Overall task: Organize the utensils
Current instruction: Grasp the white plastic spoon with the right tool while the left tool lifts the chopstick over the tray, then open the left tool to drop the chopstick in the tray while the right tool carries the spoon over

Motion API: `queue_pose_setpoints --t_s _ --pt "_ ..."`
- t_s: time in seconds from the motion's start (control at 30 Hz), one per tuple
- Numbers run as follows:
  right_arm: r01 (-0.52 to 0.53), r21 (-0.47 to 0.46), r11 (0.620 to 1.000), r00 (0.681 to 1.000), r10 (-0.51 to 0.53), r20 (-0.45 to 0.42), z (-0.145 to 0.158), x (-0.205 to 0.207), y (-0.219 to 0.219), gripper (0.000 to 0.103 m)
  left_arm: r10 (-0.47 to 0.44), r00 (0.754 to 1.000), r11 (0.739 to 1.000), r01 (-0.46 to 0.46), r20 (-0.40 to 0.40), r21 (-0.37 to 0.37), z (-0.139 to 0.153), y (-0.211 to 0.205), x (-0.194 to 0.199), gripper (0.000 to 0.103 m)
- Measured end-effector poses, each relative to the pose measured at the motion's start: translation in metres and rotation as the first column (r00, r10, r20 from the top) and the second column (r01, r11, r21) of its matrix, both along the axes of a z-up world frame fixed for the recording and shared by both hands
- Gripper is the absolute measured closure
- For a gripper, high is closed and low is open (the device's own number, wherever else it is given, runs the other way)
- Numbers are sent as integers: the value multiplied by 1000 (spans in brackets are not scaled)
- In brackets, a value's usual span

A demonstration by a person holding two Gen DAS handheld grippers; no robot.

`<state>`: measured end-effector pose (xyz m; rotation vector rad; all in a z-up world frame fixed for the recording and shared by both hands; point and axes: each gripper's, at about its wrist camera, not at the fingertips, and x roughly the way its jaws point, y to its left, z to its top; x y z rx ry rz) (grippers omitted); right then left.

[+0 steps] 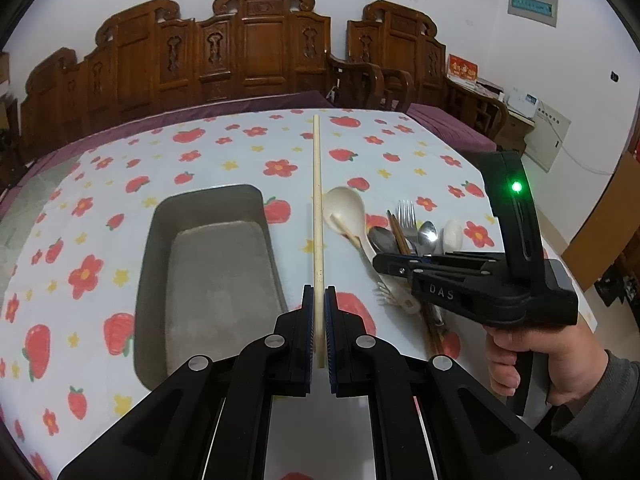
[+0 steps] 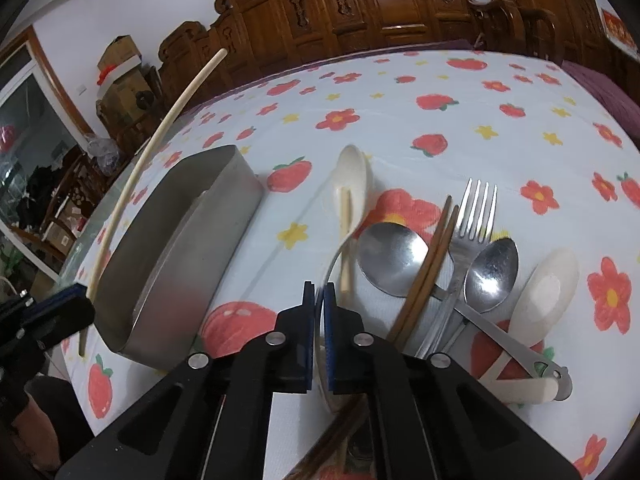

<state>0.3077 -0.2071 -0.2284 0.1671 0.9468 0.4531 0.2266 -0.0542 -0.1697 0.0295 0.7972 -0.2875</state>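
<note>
Nearest, left gripper [image 1: 319, 332] clamped on a pale chopstick [image 1: 317, 216], stick lifted off the cloth and pointing away over the table. Just left of it, metal tray [image 1: 208, 208], grey and bare inside, nothing in it as far as either view shows.

Right gripper [image 2: 319, 336] down among the pile, jaws drawn together around the thin handle of the cream spoon [image 2: 352, 176]; pads pressed on it by the look of things, spoon not yet lifted (bowl seemingly on the cloth).

Across that spoon's bowl, a second pale chopstick [image 2: 345, 240]. Further right, touching and overlapping: large metal spoon [image 2: 390, 256], brown chopsticks [image 2: 426, 268], fork [image 2: 478, 208], small metal spoon [image 2: 490, 274], white spoon [image 2: 546, 292].

Beyond, strawberry tablecloth [image 1: 224, 144] bare out to the carved wooden bench [image 1: 248, 48].

Judged early: no utensil sorted yet, one chopstick in the air, one spoon gripped, everything else heaped beside the tray. Left to do, probably: both held pieces into the tray, then the whole heap, piece by piece.
</note>
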Motion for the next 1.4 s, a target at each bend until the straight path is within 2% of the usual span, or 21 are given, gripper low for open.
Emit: queue_pose_setpoints --t_s 0.3,0.57,0.73,1.03,1.27,1.4 --pt "-8 -11 1000 994 9 105 29 -15 7 99 56 998 998 -56 21 8 10 29 -2 99" --pt "26 -31 999 989 -21 147 36 -18 0 99 104 994 995 -104 17 7 10 50 3 99" --pt "30 -24 999 979 -24 202 51 -25 -2 99 112 994 993 -111 -4 39 3 56 6 99" --pt "5 -25 1000 973 1 230 60 -34 5 99 97 988 991 -85 -122 99 -25 67 18 99" --pt "-7 -33 999 974 15 227 59 -39 8 99 107 981 991 -93 -165 91 -33 73 24 98" --pt "-17 -36 999 974 25 223 58 -41 11 99 124 980 990 -112 -159 81 -29 77 26 98"
